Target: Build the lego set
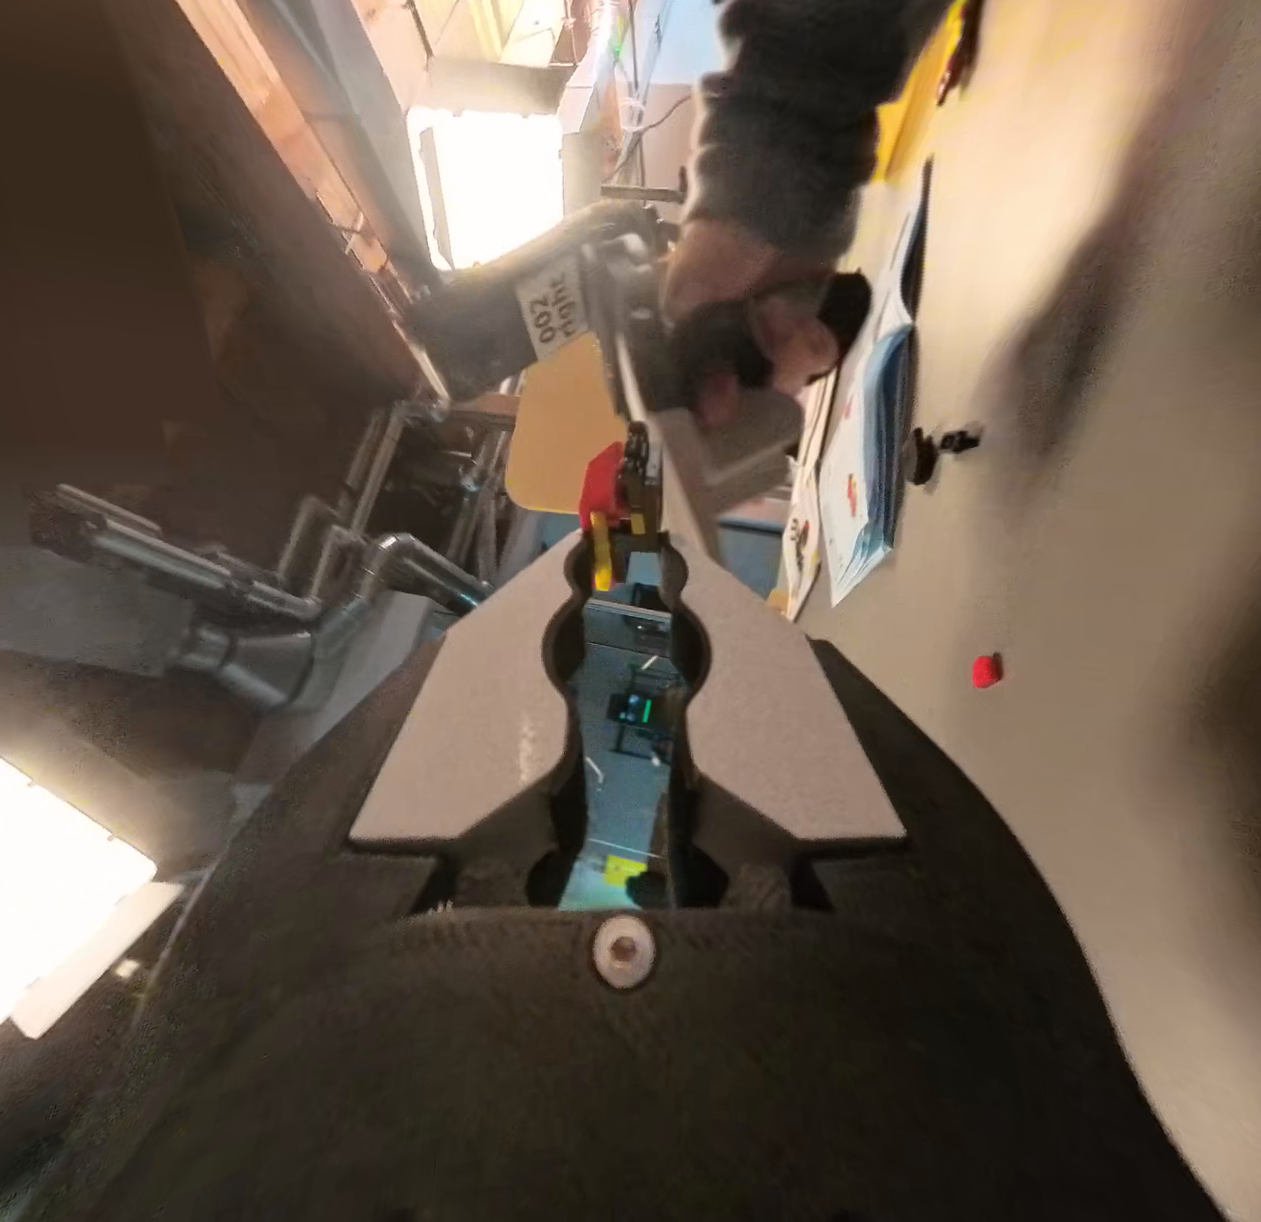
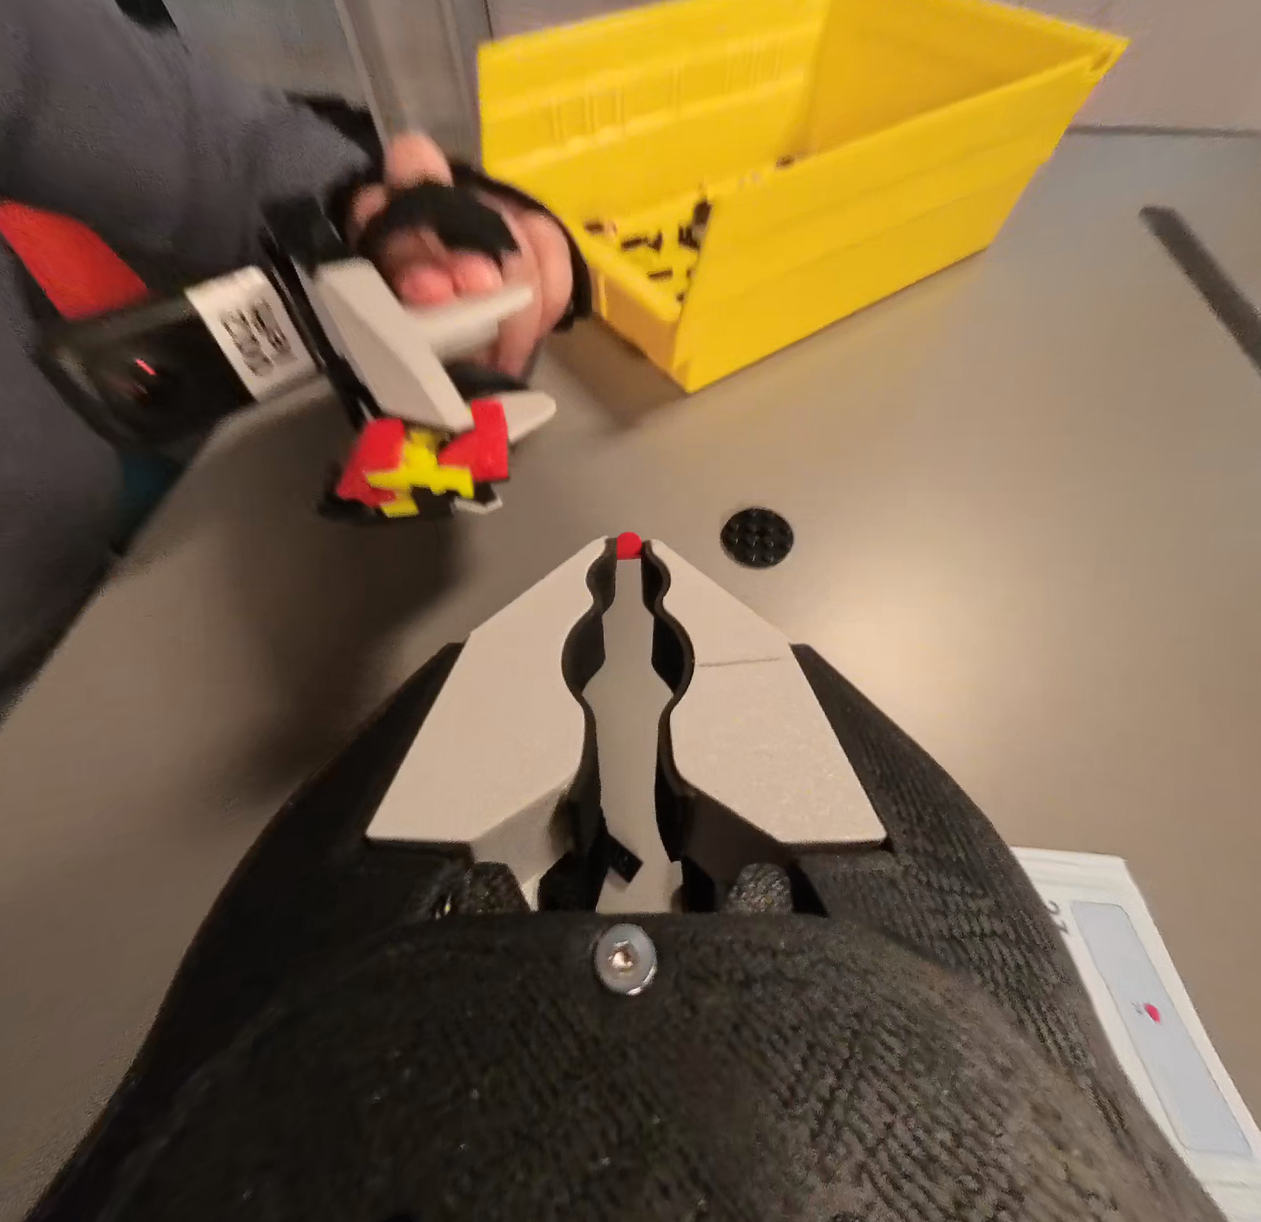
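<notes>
Between the tips of the right gripper [image 2: 628,549] sits a small red round piece [image 2: 628,545], pinched there with the jaws drawn nearly together just above the grey table [image 2: 887,506]; just beyond and to the right of it a black round studded plate [image 2: 757,534] lies flat on the tabletop; up and to the left, the left gripper [image 2: 471,431] is clamped on a red, yellow and black lego model [image 2: 426,469], which hangs clear of the table, tilted and blurred; a gloved hand [image 2: 477,261] grips that tool's handle; behind it stands a yellow bin [image 2: 853,268] with small dark pieces lying in its bottom; at the lower right corner a white instruction sheet [image 2: 1160,1025] lies on the table. Seen from the left wrist view, which is rolled sideways, the left gripper [image 1: 622,547] closes on the same model [image 1: 611,500] at its fingertips, the red part uppermost and a yellow bar between the tips; a loose red piece [image 1: 986,670] rests on the table surface to the right; an open instruction booklet [image 1: 866,452] lies farther along, a small black part [image 1: 941,448] beside it.
</notes>
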Motion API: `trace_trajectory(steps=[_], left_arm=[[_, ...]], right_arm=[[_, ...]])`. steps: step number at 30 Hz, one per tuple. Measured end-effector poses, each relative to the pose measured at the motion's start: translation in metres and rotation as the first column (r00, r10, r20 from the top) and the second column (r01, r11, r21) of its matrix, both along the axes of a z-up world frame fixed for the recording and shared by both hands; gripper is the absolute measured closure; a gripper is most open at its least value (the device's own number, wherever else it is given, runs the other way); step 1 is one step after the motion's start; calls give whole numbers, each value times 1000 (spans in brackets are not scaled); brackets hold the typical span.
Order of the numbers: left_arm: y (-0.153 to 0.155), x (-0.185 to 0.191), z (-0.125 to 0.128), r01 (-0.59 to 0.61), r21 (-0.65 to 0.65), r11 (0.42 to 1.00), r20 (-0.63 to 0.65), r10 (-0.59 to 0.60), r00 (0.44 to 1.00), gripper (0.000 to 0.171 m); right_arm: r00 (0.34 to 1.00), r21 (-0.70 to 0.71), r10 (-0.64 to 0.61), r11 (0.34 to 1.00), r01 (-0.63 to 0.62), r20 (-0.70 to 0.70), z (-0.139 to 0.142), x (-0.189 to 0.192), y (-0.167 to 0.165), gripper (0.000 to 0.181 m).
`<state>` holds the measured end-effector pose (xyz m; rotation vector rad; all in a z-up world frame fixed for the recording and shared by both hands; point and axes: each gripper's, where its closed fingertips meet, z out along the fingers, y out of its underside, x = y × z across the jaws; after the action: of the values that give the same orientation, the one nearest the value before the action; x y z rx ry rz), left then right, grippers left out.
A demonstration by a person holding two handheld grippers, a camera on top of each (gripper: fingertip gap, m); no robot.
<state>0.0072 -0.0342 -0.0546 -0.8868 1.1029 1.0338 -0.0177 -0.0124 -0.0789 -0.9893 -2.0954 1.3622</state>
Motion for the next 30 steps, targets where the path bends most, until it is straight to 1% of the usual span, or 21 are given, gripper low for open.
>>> trace_trajectory(steps=[3, 5, 7, 11, 16, 30], left_arm=[[1, 3, -4, -13, 1, 1000, -45, 13, 999, 154], [3, 1, -5, -23, -12, 1000, -37, 22, 999, 154], [5, -1, -4, -36, -23, 999, -24, 35, 999, 154], [6, -2, -4, -48, -29, 998, -21, 48, 999, 154], [5, 1, -4, -42, -22, 999, -35, 41, 999, 154], [6, 2, -7, -44, -23, 999, -54, 43, 998, 154]], right_arm=[[999, -30, 42, 999, -43, -34, 26, 14, -2, 176], [996, -4, 83, 997, -83, -31, 36, 22, -11, 176], [994, 52, 113, 992, -112, -16, 39, 29, -21, 176], [991, 149, 134, 980, -134, 12, 39, 34, -35, 177], [994, 226, 103, 968, -109, 39, 33, 31, -37, 177], [995, 273, 57, 959, -76, 77, 27, 30, -33, 176]])
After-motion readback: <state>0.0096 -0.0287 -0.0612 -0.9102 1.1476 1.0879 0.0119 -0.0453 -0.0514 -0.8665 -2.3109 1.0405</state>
